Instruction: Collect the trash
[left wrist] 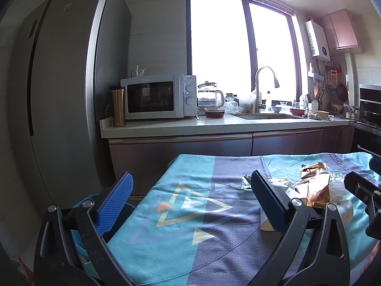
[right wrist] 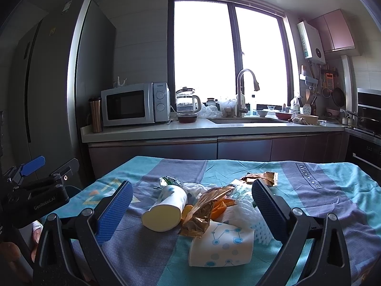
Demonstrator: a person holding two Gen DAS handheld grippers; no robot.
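Observation:
A heap of trash lies on a table under a teal and grey cloth (right wrist: 321, 205). In the right wrist view I see a tipped paper cup (right wrist: 164, 212), a crushed paper cup (right wrist: 221, 247), a gold wrapper (right wrist: 202, 212), orange peel (right wrist: 220, 206), white foam netting (right wrist: 247, 212), a green wrapper (right wrist: 170, 181) and a brown wrapper (right wrist: 260, 177). My right gripper (right wrist: 190, 190) hovers open over the heap, holding nothing. My left gripper (left wrist: 190, 181) is open over bare cloth (left wrist: 185, 214), left of the gold wrappers (left wrist: 314, 188) and the green wrapper (left wrist: 246, 183).
Beyond the table runs a kitchen counter (right wrist: 202, 128) with a microwave (right wrist: 134, 104), a kettle (right wrist: 187, 101), a sink and tap (right wrist: 243, 93). A tall fridge (left wrist: 59, 95) stands at the left. A blue bin (left wrist: 81, 236) shows below the left gripper.

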